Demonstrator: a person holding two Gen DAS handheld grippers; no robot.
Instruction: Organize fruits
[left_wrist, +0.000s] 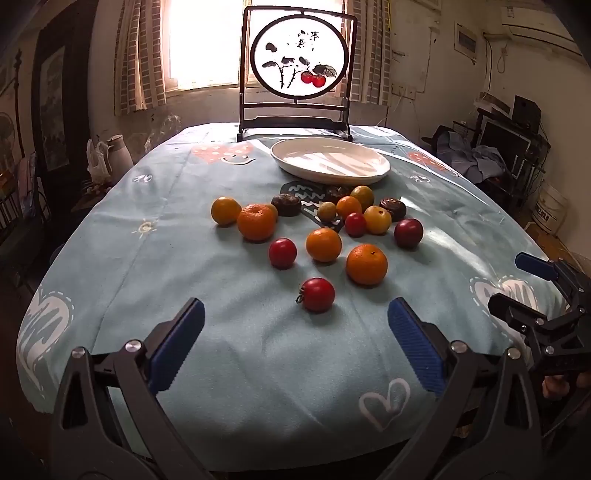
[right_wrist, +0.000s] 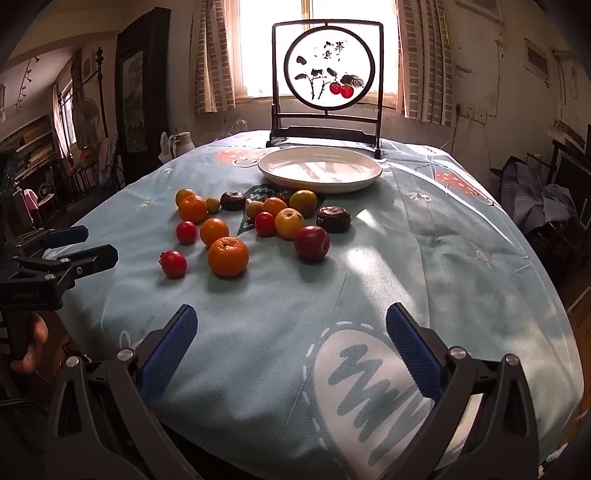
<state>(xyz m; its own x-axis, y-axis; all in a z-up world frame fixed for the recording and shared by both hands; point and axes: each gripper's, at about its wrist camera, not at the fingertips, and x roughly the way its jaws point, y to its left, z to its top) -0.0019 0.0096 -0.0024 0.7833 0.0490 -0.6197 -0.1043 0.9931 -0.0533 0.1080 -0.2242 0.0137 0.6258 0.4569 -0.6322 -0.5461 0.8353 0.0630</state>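
Several fruits lie loose on the blue tablecloth: oranges (left_wrist: 366, 264) (right_wrist: 228, 256), red tomatoes (left_wrist: 317, 294) (right_wrist: 173, 263), yellow fruits (left_wrist: 377, 220) (right_wrist: 289, 223), a dark red plum (left_wrist: 408, 232) (right_wrist: 311, 243) and dark brown pieces (left_wrist: 285, 204) (right_wrist: 333, 218). An empty white plate (left_wrist: 330, 160) (right_wrist: 319, 168) sits behind them. My left gripper (left_wrist: 295, 339) is open and empty, just in front of the nearest tomato. My right gripper (right_wrist: 291, 339) is open and empty over the cloth near the front edge, right of the fruits; it also shows in the left wrist view (left_wrist: 517, 280).
A framed round painting on a dark stand (left_wrist: 297, 74) (right_wrist: 327, 79) stands behind the plate at the table's far edge. A white jug (left_wrist: 120, 151) stands off the table at left. Furniture and clutter (left_wrist: 509, 155) fill the room at right.
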